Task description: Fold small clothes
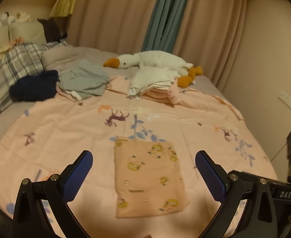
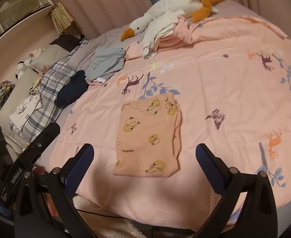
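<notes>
A small pink garment with yellow cartoon prints (image 1: 149, 176) lies folded into a neat rectangle on the pink bedspread (image 1: 66, 127). My left gripper (image 1: 143, 170) hovers above it, jaws wide open, nothing between the blue pads. In the right wrist view the same folded garment (image 2: 149, 136) lies flat, and my right gripper (image 2: 145, 158) stands open over its near edge, not touching it. The left gripper's body (image 2: 32, 154) shows at the left of that view. Further back lie a grey garment (image 1: 84, 79), a dark navy one (image 1: 34, 87) and a white and pink stack (image 1: 153, 87).
A white plush goose (image 1: 155, 61) lies along the far side of the bed. A plaid pillow (image 1: 16, 69) and loose clothes sit at the left. Curtains (image 1: 125, 13) hang behind, a wall with a socket (image 1: 290, 103) stands at the right. The bed's near edge (image 2: 165, 218) is close below.
</notes>
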`<act>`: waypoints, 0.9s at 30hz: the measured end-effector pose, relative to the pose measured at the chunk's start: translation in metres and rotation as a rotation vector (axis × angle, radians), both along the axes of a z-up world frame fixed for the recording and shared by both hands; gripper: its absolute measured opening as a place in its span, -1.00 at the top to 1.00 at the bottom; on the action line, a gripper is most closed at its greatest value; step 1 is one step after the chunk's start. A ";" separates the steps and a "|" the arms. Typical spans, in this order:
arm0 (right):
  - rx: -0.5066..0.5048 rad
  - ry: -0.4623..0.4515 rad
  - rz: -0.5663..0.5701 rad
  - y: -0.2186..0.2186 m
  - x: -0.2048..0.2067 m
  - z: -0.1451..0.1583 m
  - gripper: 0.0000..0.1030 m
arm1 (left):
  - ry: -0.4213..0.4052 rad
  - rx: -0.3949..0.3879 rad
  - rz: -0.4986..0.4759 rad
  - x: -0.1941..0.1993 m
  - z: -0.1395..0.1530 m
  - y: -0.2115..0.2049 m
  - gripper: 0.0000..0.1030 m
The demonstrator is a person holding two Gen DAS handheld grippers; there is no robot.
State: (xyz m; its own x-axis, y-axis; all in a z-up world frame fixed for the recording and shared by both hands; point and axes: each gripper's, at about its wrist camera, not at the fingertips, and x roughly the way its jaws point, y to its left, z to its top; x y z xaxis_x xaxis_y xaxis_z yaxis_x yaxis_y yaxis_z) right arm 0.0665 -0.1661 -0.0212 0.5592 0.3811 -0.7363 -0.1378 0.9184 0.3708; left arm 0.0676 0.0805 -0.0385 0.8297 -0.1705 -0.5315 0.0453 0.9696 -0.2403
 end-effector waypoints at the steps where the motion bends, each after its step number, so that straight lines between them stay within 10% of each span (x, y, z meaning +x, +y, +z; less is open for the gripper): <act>1: -0.008 -0.004 -0.003 0.001 0.000 0.000 -0.99 | 0.002 -0.005 0.000 0.000 0.000 0.000 -0.98; 27: -0.093 -0.045 -0.014 0.015 0.002 -0.002 -0.99 | 0.017 0.062 0.081 -0.010 -0.001 0.001 -0.98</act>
